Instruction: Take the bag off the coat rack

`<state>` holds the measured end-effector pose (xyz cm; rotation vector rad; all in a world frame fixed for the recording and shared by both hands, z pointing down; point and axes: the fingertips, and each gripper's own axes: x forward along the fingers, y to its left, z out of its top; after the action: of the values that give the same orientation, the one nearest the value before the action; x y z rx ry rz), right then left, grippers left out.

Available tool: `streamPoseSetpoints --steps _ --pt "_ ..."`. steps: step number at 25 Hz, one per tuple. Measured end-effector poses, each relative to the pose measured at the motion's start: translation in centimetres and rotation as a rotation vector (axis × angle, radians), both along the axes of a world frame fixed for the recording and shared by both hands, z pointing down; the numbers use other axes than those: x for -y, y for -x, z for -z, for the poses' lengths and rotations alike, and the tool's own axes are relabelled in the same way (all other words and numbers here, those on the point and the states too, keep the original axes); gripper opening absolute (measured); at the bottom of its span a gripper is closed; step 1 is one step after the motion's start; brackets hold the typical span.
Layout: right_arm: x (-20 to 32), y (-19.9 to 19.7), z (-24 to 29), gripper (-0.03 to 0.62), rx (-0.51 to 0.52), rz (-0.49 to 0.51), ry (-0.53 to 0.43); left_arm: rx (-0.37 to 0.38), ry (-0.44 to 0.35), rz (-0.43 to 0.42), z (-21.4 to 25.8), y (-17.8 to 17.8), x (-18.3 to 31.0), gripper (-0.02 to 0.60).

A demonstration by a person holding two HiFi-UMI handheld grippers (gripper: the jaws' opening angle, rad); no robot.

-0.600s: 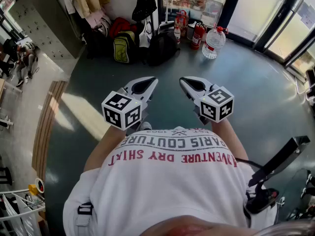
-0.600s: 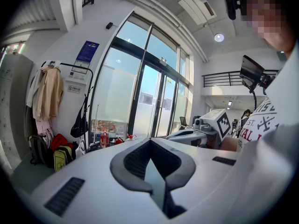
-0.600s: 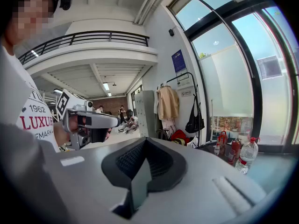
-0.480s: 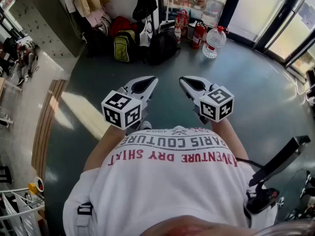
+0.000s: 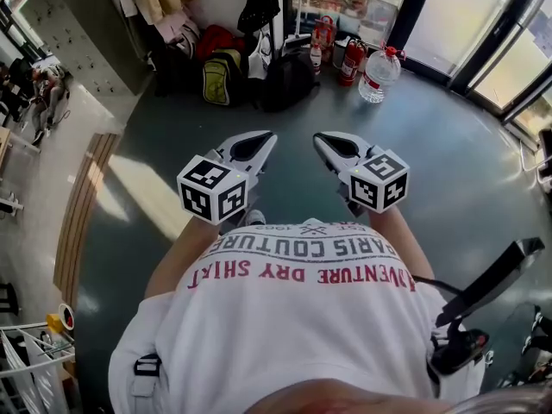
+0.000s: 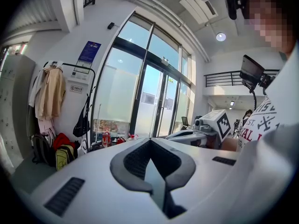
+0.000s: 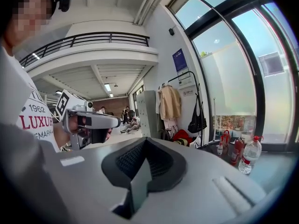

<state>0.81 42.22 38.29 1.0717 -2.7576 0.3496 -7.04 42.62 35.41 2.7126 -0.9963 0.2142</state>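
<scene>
While the person stands well back on the grey floor [image 5: 448,171], the left tongs [image 5: 259,141] and right tongs [image 5: 328,142] sit side by side at chest level, both clenched and gripping nothing. The black handbag [image 5: 259,3] hangs by its straps from the coat rack [image 6: 80,65] beside the glass doors, well apart from both tongs. A beige coat [image 6: 50,94] hangs on the same rack, above backpacks [image 5: 222,78] piled on the floor.

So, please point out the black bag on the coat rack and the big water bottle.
black bag [image 5: 258,11], head view, middle of its body.
water bottle [image 5: 376,76], head view, its clear side.
</scene>
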Motion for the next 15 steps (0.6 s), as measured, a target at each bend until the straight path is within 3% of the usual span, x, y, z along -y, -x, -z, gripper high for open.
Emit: streamPoseSetpoints --steps 9,13,15 --pt "-0.2 -1.5 -0.3 0.002 0.086 -0.032 0.038 0.012 0.033 -0.042 -0.7 -1.7 0.0 0.002" --pt "-0.2 -2.3 -1.4 0.002 0.076 -0.039 0.058 -0.104 0.041 -0.074 0.0 -2.8 0.0 0.002" --pt "-0.4 -2.6 -1.5 0.002 0.075 -0.039 0.063 -0.119 0.033 -0.092 0.3 -3.2 -0.2 0.002"
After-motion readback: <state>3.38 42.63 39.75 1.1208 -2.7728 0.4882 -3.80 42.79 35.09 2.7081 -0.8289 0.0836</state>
